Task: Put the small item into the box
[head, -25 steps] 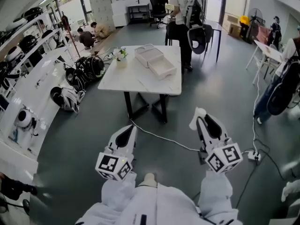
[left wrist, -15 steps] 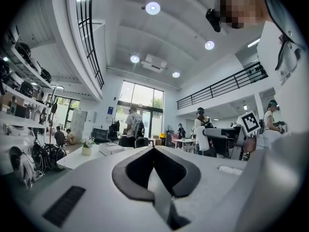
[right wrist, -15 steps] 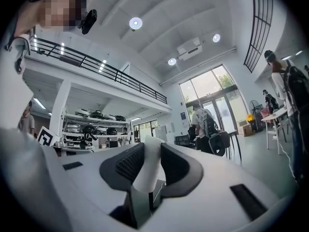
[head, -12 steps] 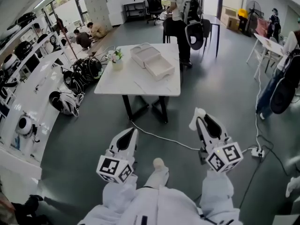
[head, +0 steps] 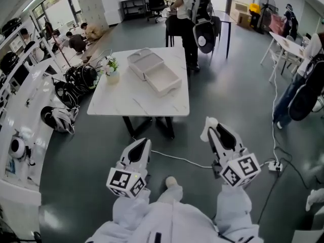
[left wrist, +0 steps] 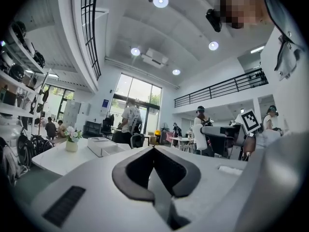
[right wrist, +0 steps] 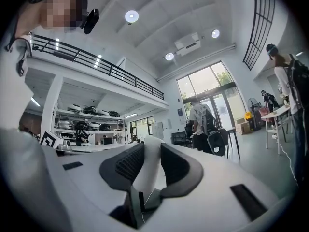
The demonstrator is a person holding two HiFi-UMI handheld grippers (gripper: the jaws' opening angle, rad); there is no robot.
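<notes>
Currently, right hand-held gripper (right wrist: 150, 154) clamps a small white item (right wrist: 146, 175).

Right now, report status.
Left tongs shut, empty. Right tongs shut on small white item. White box open on table ahead. Cable across floor between.

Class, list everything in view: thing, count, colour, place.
marble-look table: one, white, mid-floor ahead
open box: one, white, on the table
vase of flowers: one, white, table's left edge
bags and helmets: several, black, floor left of table
floor cable: one, white, before the table
standing person: one, white top, behind table
small item: one, white, between right gripper's jaws
left gripper: one, white, shut, empty
right gripper: one, white, shut on the small item
</notes>
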